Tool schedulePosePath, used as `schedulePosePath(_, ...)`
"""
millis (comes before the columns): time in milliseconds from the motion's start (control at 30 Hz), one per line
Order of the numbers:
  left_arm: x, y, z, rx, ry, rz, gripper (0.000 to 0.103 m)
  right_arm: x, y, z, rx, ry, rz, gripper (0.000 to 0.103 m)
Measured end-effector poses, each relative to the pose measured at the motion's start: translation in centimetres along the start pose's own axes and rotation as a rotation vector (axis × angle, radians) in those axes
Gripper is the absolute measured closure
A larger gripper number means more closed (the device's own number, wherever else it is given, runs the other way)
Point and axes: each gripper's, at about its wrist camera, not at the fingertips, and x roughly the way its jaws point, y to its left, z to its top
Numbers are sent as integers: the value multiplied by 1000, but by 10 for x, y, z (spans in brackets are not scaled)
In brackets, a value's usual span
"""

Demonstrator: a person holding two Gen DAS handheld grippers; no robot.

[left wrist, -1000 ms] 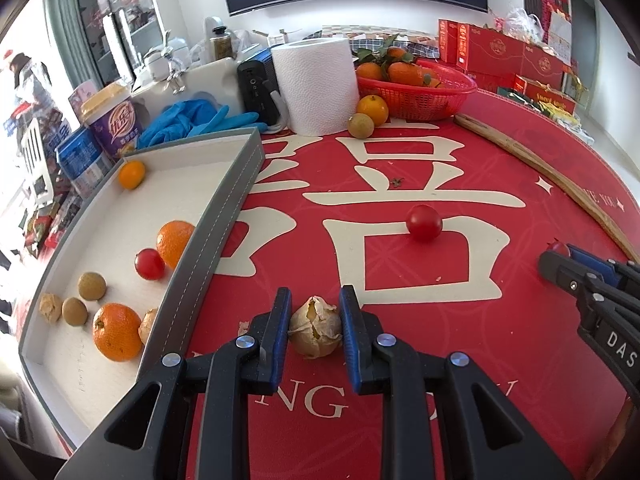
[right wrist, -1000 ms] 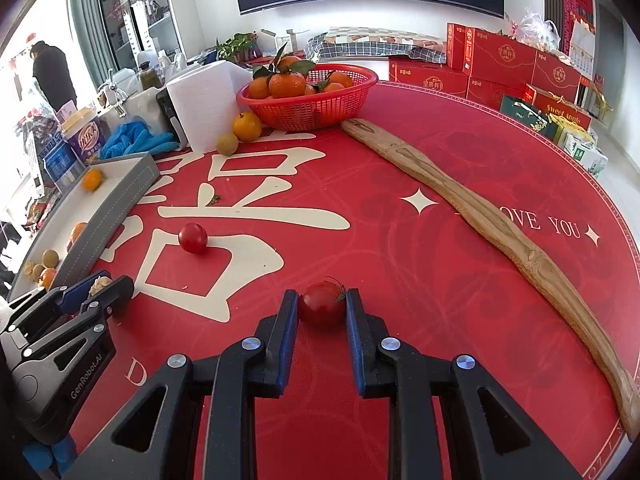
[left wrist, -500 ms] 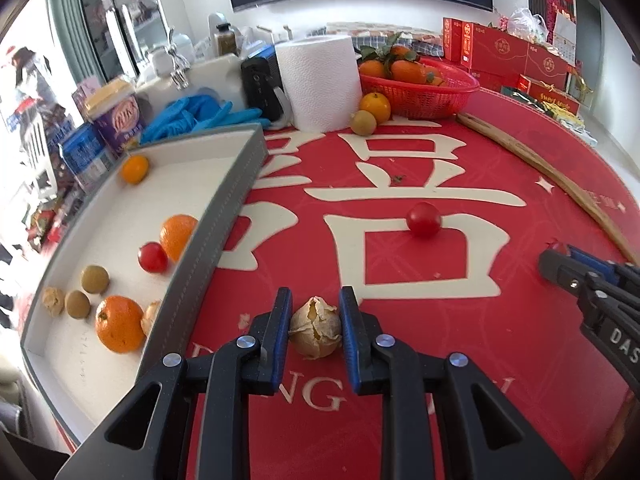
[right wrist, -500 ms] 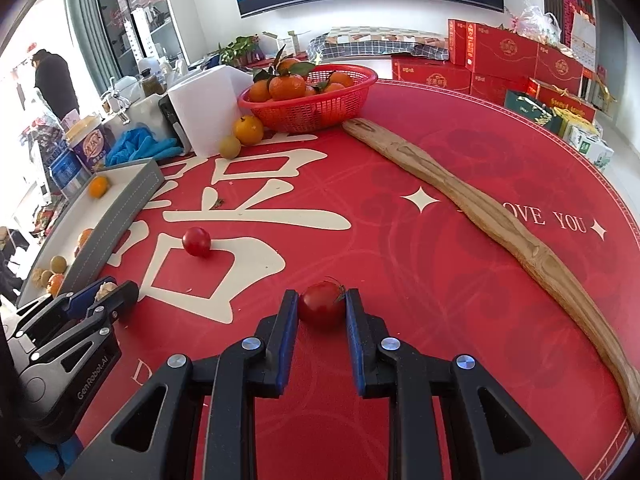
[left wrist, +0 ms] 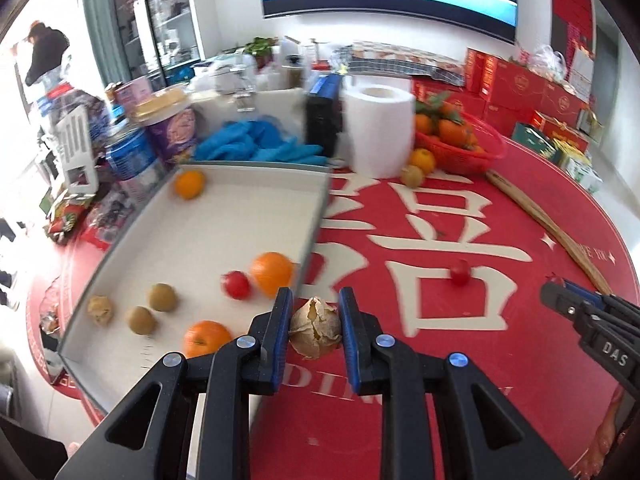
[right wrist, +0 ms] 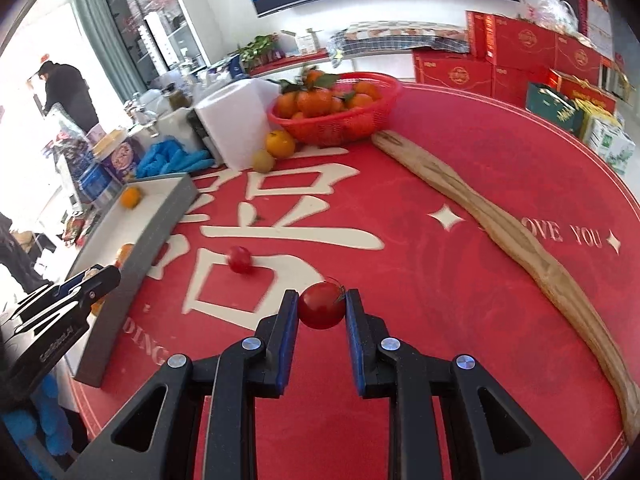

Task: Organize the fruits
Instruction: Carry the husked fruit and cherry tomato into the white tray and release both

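My left gripper [left wrist: 314,330] is shut on a cracked tan walnut-like fruit [left wrist: 315,331] and holds it above the right wall of the grey tray [left wrist: 316,224]. The tray holds oranges [left wrist: 272,274], a red tomato [left wrist: 237,285], kiwis [left wrist: 162,297] and a tan fruit [left wrist: 100,309]. My right gripper [right wrist: 321,307] is shut on a red tomato [right wrist: 321,306], lifted over the red table mat. Another tomato [right wrist: 239,259] lies loose on the mat; it also shows in the left wrist view [left wrist: 460,272]. The left gripper shows at the left in the right wrist view [right wrist: 76,292].
A red basket of oranges [right wrist: 336,108] stands at the back, with an orange [right wrist: 280,144] and a kiwi [right wrist: 263,161] in front. A paper towel roll [left wrist: 378,132], blue gloves [left wrist: 256,146] and tubs crowd behind the tray. A long wooden piece [right wrist: 500,220] lies on the right.
Both grippers have risen with their fruit. The left one has moved left toward the tray, so that the walnut-like fruit now hangs at the tray's right wall.
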Motion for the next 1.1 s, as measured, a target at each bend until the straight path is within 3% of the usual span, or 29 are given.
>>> schedulePosePath(233, 10, 47, -2, -84, 26, 30, 77, 11, 43, 11, -67, 36, 43, 79)
schedulePosePath(567, 15, 89, -6, -126, 16, 67, 77, 25, 111, 32, -165, 53, 127, 79)
schedulePosePath(900, 30, 117, -13, -161, 44, 84, 77, 46, 169, 47, -241, 105, 203, 79)
schedulePosePath(1100, 33, 119, -13, -132, 23, 106, 77, 62, 190, 54, -242, 144, 236, 79)
